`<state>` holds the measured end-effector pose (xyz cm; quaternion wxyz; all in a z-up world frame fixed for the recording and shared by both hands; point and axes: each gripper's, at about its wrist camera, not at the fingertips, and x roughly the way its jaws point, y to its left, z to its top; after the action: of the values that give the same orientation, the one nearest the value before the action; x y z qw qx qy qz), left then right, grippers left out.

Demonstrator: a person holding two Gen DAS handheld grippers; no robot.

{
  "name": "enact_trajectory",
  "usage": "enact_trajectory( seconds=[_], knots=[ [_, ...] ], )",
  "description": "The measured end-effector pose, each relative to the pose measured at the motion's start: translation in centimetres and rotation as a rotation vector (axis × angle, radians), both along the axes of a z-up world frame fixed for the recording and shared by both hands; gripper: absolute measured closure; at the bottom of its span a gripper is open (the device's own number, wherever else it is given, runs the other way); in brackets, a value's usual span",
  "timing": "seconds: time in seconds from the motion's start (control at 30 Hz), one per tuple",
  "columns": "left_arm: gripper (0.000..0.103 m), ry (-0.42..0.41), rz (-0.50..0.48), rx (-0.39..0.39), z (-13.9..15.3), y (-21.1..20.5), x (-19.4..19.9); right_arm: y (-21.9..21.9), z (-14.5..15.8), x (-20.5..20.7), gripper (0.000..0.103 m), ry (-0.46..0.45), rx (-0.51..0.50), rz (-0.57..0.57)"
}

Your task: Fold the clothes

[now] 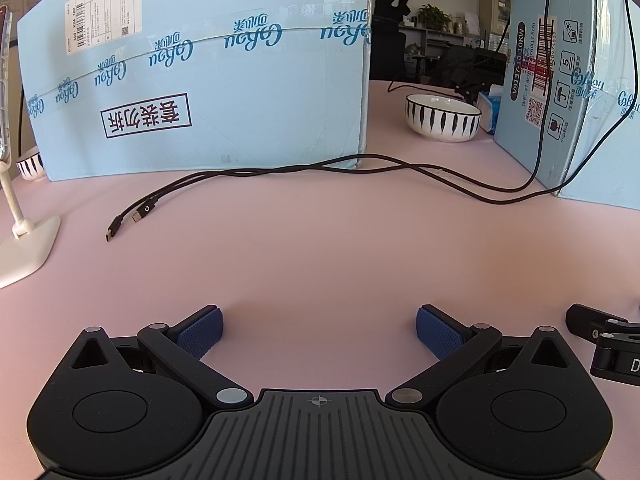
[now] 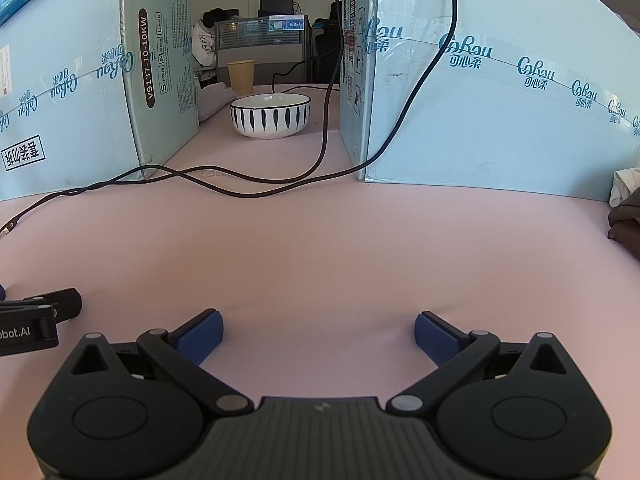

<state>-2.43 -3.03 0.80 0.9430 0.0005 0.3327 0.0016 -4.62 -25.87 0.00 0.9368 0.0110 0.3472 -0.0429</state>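
My left gripper is open and empty, low over the pink table. My right gripper is open and empty too, low over the same pink table. Each gripper's edge shows in the other's view: the right one at the left view's right edge, the left one at the right view's left edge. A dark brown garment and a white cloth lie bunched at the far right edge of the right wrist view, well away from both grippers.
Two pale blue cartons stand at the back with a gap between them. A white bowl with black marks sits in the gap. Black USB cables trail across the table. A white stand is at left.
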Motion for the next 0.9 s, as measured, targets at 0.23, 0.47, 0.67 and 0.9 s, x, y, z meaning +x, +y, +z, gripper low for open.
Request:
enact_trajectory(
  seconds=[0.23, 0.47, 0.67, 0.9],
  knots=[
    [0.000, -0.001, 0.000, -0.005, -0.04, 0.10, 0.07, 0.03, 0.00, 0.03, 0.000, 0.000, 0.000, 0.000],
    [0.000, 0.000, 0.000, -0.008, 0.02, 0.13, 0.15, 0.04, -0.01, 0.05, 0.000, 0.000, -0.002, 0.001],
    [0.000, -0.001, 0.000, -0.014, 0.09, 0.15, 0.08, -0.15, 0.08, -0.13, 0.000, 0.000, 0.000, 0.001],
    [0.000, -0.002, -0.001, -0.019, 0.13, 0.15, 0.02, -0.22, 0.03, -0.33, 0.000, 0.000, -0.001, 0.001]
  ],
)
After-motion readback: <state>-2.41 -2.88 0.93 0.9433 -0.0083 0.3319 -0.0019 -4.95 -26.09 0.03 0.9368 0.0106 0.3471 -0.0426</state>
